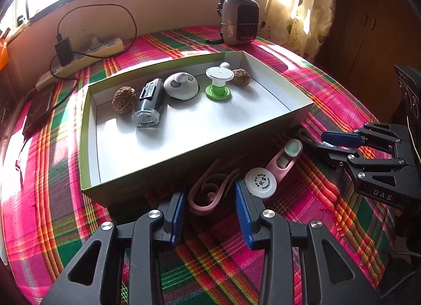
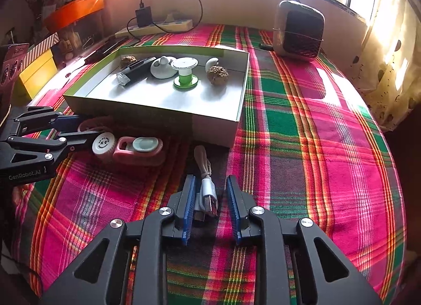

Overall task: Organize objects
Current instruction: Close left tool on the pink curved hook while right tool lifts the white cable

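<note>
In the left wrist view, the left gripper (image 1: pixel 209 210) at bottom centre stands spread around a pink looped strap (image 1: pixel 204 194), beside a white round cap (image 1: pixel 260 182); centre frame, the shallow green-edged cardboard box (image 1: pixel 184 152); in the right wrist view, the right gripper (image 2: pixel 211 209) is spread around a white USB cable (image 2: pixel 208 192)

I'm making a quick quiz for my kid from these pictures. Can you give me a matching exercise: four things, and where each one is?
Things:
1. flashlight
2. USB cable
3. pink strap
4. heater

Places:
A. between the right gripper's jaws
B. inside the box
C. on the cloth beyond the box
D. between the left gripper's jaws

Pairs: 1-B, 2-A, 3-D, 4-C
</note>
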